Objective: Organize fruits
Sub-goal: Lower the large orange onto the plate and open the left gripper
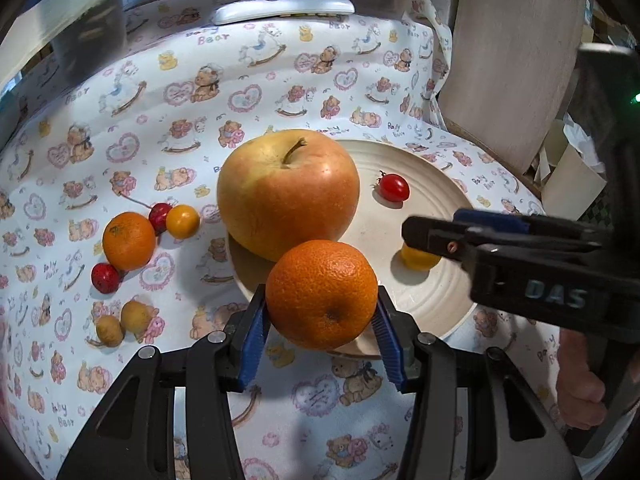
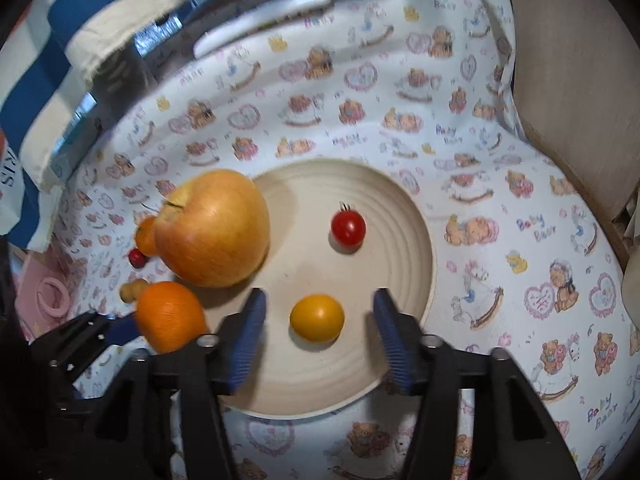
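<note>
A: What do the left tongs (image 1: pixel 322 312) have?

B: An orange (image 1: pixel 322 294), clamped between the blue pads on both sides. It hangs over the near rim of the cream plate (image 1: pixel 436 300), right in front of the big apple (image 1: pixel 287 194).

A: And the right tongs (image 2: pixel 319 332)?

B: Their jaws stand apart with a gap on each side of a small yellow tomato (image 2: pixel 317 318), so nothing is gripped. The tomato sits on the plate between the pads.

A: Anything else on the plate?

B: A red cherry tomato (image 2: pixel 348 228) farther back, well apart from the yellow one. The apple rests at the plate's left edge.

A: What lies off the plate?

B: On the counter (image 1: pixel 340 92), covered in a teddy-bear print cloth, to the left: two small brownish fruits (image 1: pixel 124 322) nearest, then a red one (image 1: pixel 105 278) touching a second orange (image 1: pixel 129 241). Just beyond it another red fruit (image 1: pixel 160 216) and a small yellow-orange one (image 1: pixel 183 221) sit side by side.

A: And at the far edge?

B: A long white object (image 1: pixel 284 10) lies across the cloth; I can't tell what it is.
</note>
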A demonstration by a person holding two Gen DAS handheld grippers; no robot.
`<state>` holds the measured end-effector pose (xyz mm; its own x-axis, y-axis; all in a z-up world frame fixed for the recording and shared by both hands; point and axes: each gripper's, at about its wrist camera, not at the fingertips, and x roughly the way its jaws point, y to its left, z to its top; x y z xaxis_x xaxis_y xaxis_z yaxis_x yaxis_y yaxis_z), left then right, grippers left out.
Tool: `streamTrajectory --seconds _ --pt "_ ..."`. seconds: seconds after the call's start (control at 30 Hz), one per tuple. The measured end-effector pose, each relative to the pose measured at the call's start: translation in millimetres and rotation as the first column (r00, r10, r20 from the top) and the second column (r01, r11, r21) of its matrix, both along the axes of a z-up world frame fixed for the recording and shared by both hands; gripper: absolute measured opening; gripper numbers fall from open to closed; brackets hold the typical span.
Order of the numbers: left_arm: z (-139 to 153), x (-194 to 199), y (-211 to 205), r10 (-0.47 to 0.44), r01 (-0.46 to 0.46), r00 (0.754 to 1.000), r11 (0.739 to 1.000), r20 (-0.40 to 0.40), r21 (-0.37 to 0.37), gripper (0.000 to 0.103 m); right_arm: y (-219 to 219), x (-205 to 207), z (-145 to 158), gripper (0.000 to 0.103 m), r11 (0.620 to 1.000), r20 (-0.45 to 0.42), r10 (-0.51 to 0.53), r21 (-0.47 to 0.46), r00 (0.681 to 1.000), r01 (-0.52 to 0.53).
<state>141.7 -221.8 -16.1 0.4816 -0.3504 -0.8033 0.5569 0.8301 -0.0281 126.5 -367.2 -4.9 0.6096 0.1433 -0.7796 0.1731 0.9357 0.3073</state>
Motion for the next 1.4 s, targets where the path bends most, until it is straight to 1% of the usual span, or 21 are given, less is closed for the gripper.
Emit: streamTrajectory --seconds 0.17,0.47,0.6,0.63,0.67,0.7,0.73,0.77,0.83,0.9,1.0,1.03,1.07,1.17,1.27,1.3,1.4 --pt "-5.5 3.6 -9.4 -0.019 0.019 1.000 0.999 -0.010 0.031 0.048 -1.2 -4.6 10.6 0.060 1.000 0.048 -0.014 -0.011 0.999 0.014" --pt "-15.4 10.8 -16.4 -0.024 0.025 0.999 0.998 -0.025 0.050 0.049 -3.7 -5.9 12.8 0.060 1.000 0.052 -0.019 -0.012 0.998 0.019" --pt "-15.4 9.5 -17.5 -0.025 0.025 1.000 0.998 0.000 0.058 0.050 -3.7 -6.6 13.3 0.060 1.000 0.055 -0.021 -0.013 0.998 0.022" --pt "-14.6 9.4 -17.2 -0.027 0.027 1.000 0.998 0.002 0.054 0.053 -4.0 -6.6 13.3 0.061 1.000 0.056 -0.022 -0.012 0.998 0.023" --pt "-13.6 8.7 -17.1 -0.026 0.025 1.000 0.998 0.011 0.057 0.066 -4.2 -6.7 13.3 0.061 1.000 0.057 -0.023 -0.012 0.998 0.024" --pt "-12.0 7.9 -16.8 -0.027 0.025 0.999 0.998 0.023 0.055 0.071 -3.9 -6.9 13.6 0.061 1.000 0.058 -0.026 -0.013 0.998 0.027" --pt "-9.7 6.1 -16.1 -0.029 0.028 0.999 0.998 0.035 0.050 0.081 -4.3 -7.1 13.7 0.061 1.000 0.059 -0.028 -0.012 0.998 0.028" --pt "-7.7 4.5 -15.4 -0.028 0.026 0.999 0.999 0.046 0.048 0.087 -4.6 -7.1 13.8 0.061 0.999 0.060 -0.029 -0.012 0.998 0.030" --pt "-4.7 2.4 -13.2 -0.026 0.023 0.998 0.999 0.057 0.047 0.090 -5.0 -7.4 14.2 0.061 0.999 0.063 -0.031 -0.014 0.998 0.032" --pt "-2.7 0.6 -8.5 -0.019 0.017 0.998 0.999 0.057 0.039 0.090 -5.2 -8.6 15.3 0.061 0.999 0.073 -0.032 -0.008 0.997 0.033" --pt "5.2 -5.9 2.5 0.002 -0.004 0.995 1.000 0.102 0.019 0.090 -4.1 -12.4 20.3 0.063 1.000 0.112 -0.025 0.000 0.993 0.025" --pt "8.7 -8.5 6.6 0.009 -0.011 0.993 1.000 0.122 0.014 0.090 -2.9 -13.9 22.4 0.064 1.000 0.129 -0.019 -0.002 0.991 0.019" --pt "12.9 -10.9 11.8 0.018 -0.020 0.990 1.000 0.141 0.008 0.090 -1.5 -15.5 24.9 0.068 1.000 0.145 -0.012 -0.005 0.989 0.013" --pt "25.6 -17.0 28.8 0.055 -0.053 0.979 0.999 0.196 -0.012 0.090 3.1 -20.0 31.1 0.069 1.000 0.186 -0.005 -0.021 0.983 0.009" --pt "38.8 -23.2 50.6 0.124 -0.116 0.952 0.992 0.281 -0.043 0.090 7.0 -23.5 35.8 0.071 1.000 0.223 0.010 -0.020 0.975 -0.006" --pt "43.4 -24.8 59.0 0.146 -0.134 0.942 0.989 0.304 -0.059 0.090 8.5 -24.5 37.2 0.073 1.000 0.234 0.014 -0.024 0.972 -0.009" --pt "52.8 -26.8 83.5 0.202 -0.166 0.919 0.977 0.340 -0.133 0.093 15.5 -28.4 41.5 0.075 0.997 0.271 0.010 -0.073 0.963 0.010"
